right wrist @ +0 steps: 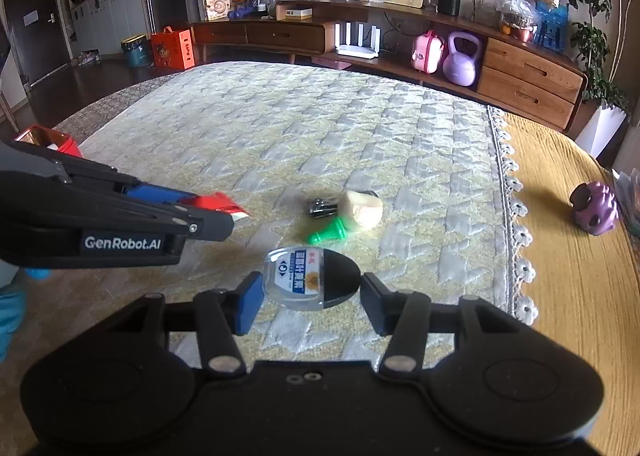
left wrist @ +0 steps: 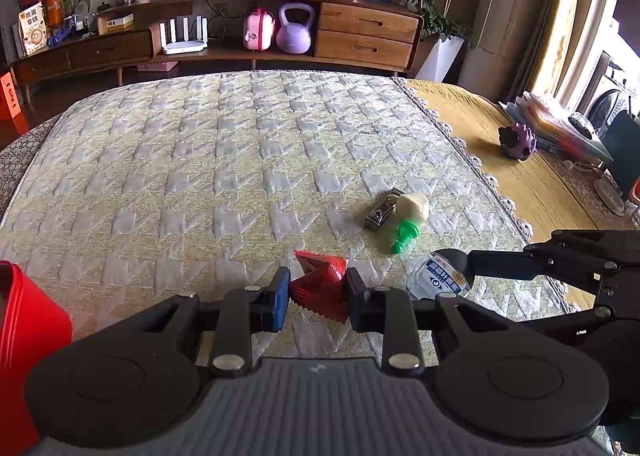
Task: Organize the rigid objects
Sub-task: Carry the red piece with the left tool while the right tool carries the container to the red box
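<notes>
My left gripper (left wrist: 318,290) is shut on a red ribbed angular piece (left wrist: 322,284), just above the quilted mat (left wrist: 200,160); it shows from the side in the right wrist view (right wrist: 218,212). My right gripper (right wrist: 312,296) is open, its jaws on either side of a clear oval case with a black end and a blue label (right wrist: 314,278), which lies on the mat. That case also shows in the left wrist view (left wrist: 438,274). Farther on lie a green peg (right wrist: 330,232), a cream lump (right wrist: 364,208) and a small metal clip (right wrist: 322,206).
A red box (left wrist: 28,340) stands at the left, open-topped in the right wrist view (right wrist: 48,138). A purple toy (right wrist: 594,208) sits on the yellow cloth (right wrist: 568,256) at the right. A wooden sideboard (left wrist: 360,36) with a purple kettlebell (left wrist: 295,30) stands beyond the mat.
</notes>
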`<state>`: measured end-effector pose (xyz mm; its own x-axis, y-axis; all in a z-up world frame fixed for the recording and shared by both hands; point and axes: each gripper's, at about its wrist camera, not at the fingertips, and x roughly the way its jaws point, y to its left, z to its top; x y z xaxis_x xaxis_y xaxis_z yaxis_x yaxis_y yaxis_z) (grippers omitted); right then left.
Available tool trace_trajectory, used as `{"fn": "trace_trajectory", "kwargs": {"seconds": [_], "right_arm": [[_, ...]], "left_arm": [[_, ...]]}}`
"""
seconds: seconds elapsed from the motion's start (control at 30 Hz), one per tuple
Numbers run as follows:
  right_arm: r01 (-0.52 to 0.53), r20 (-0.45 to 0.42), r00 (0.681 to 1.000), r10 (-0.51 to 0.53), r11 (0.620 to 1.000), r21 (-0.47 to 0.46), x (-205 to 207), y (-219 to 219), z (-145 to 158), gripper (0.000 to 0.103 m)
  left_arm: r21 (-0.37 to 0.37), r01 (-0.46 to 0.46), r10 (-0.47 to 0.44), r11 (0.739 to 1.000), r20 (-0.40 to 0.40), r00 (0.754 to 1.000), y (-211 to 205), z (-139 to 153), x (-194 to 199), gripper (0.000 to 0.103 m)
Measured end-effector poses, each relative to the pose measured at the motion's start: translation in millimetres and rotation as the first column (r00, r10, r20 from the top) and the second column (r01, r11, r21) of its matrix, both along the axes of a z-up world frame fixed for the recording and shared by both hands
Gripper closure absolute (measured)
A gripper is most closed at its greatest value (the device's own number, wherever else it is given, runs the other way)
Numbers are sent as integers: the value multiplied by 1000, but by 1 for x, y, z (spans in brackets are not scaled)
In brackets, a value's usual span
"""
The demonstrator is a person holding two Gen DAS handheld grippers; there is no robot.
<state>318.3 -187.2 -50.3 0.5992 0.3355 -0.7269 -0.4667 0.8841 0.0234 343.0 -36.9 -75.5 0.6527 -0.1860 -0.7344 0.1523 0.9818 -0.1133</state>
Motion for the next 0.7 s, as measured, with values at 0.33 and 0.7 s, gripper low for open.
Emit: {"fn": "trace_trajectory", "kwargs": {"seconds": [0.33,0.7], "right_arm": [[-30,24,999,29,999,21,-32,18,35,51],[-99,48,994,98,995,22,-76,56,71,51]], "left_arm": [[-2,-26,26,1000,18,1000,21,30,-41,74],[-12,-60,60,998,55,997,57,65,-93,74]]}}
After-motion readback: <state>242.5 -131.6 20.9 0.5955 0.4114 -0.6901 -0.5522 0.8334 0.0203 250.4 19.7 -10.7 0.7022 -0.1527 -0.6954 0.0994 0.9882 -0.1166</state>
